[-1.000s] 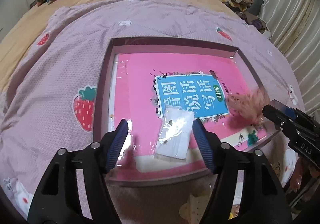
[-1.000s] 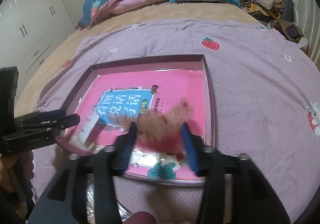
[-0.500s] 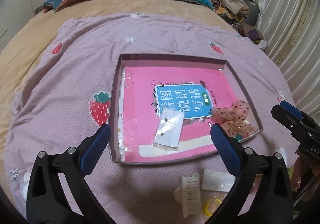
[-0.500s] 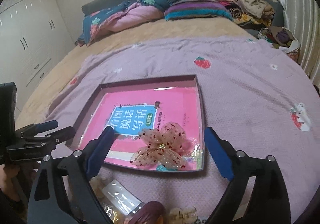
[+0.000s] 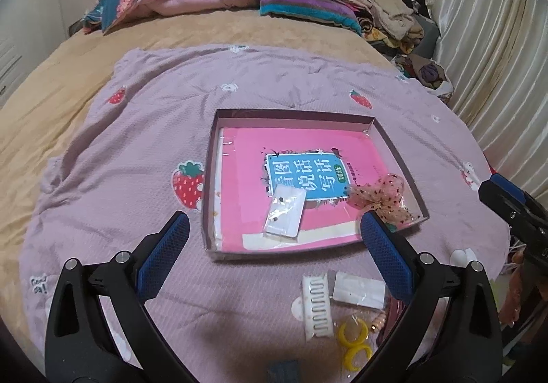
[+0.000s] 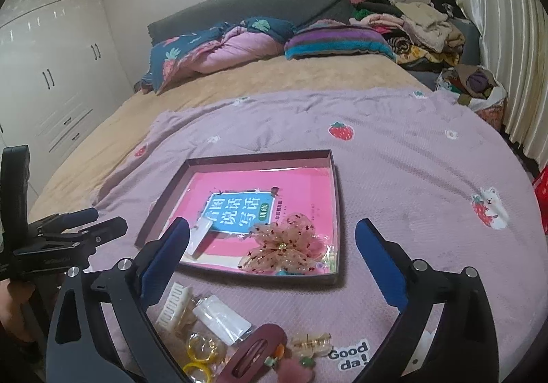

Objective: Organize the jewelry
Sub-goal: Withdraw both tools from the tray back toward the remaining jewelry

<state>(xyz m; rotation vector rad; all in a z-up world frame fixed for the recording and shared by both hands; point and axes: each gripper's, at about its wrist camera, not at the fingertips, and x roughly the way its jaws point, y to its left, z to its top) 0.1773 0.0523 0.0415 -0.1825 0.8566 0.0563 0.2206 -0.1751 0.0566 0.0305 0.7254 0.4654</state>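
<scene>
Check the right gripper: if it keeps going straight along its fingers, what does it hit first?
Probably the sheer pink bow lying in the near right corner of the shallow box. The right gripper, jaws open and empty, frames it dead centre. Depth is unclear; it might meet the box's near wall first.

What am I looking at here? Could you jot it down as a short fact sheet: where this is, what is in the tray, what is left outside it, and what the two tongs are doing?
Place: bed with a lilac strawberry blanket
Tray: holds a pink book, an earring packet and a sheer flower hair bow
Outside, near edge: white claw clip, white packet, yellow rings, maroon snap clip
Left tongs: jaws just opened, wide open, nothing between them
Right tongs: same, open and empty
</scene>
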